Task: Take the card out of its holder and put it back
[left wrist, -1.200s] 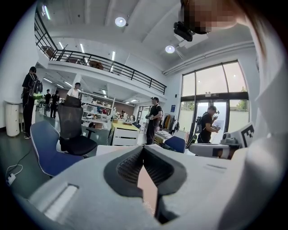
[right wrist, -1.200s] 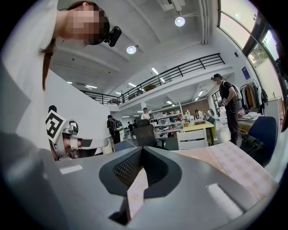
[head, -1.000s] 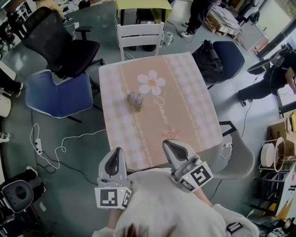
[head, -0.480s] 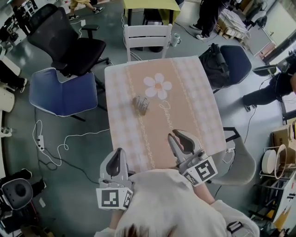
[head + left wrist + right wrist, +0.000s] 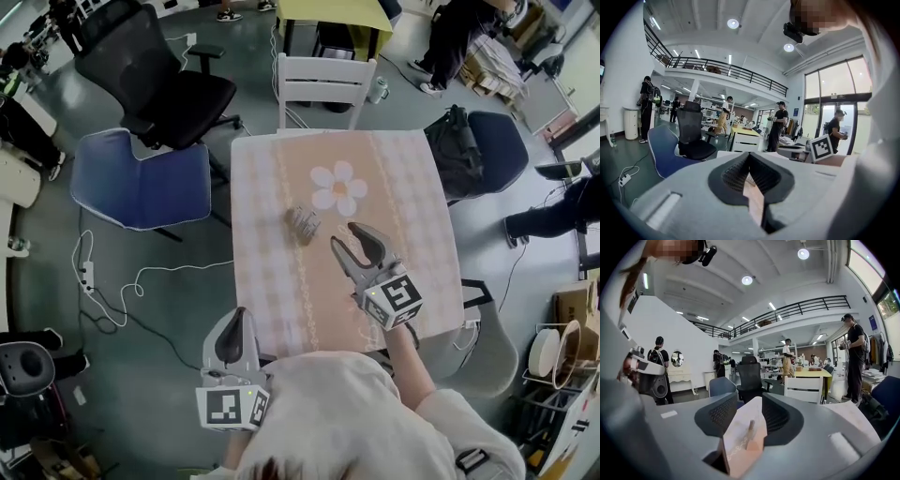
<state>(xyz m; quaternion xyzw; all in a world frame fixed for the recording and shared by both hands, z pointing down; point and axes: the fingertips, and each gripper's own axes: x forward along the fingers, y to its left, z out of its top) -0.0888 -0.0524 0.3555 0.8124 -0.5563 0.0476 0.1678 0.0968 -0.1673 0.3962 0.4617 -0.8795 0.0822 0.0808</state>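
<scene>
A small grey card holder (image 5: 304, 223) stands near the middle of the table (image 5: 272, 291), which has a pink cloth with a flower print; I cannot make out a card in it. My right gripper (image 5: 347, 239) hovers over the cloth just right of the holder and apart from it. Its jaws have just been opening and stand wide with nothing between them. In the right gripper view the holder (image 5: 750, 428) shows as a thin upright piece ahead, through that gripper's (image 5: 749, 401) gap. My left gripper (image 5: 236, 321) hangs at the table's near edge, its tips (image 5: 749, 155) together and empty.
A white chair (image 5: 322, 82) stands at the table's far side. A blue chair (image 5: 141, 178) and a black office chair (image 5: 155, 89) are to the left, and a dark chair with a bag (image 5: 469, 150) to the right. A cable (image 5: 112, 300) lies on the floor. People stand farther off.
My right gripper has gone forward from the table's near edge to beside the holder, and its jaws have opened. The left gripper has stayed near the front edge.
</scene>
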